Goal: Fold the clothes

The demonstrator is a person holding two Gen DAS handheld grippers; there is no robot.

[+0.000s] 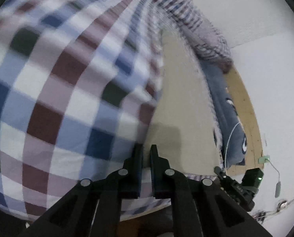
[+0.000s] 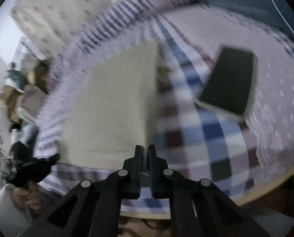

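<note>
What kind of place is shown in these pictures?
Most likely a bedroom at home: a bed with a checked sheet, a blue pillow by the headboard, and a phone lying on the bed.

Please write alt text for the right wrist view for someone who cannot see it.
The right gripper, fingers nearly together, pinches the near edge of a beige folded cloth on a checked bedsheet. A dark phone lies to the right; the image is motion-blurred.

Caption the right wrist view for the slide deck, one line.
Right gripper, nearly closed, at the edge of a folded beige cloth on a checked bedspread, dark flat phone lying nearby.
</note>
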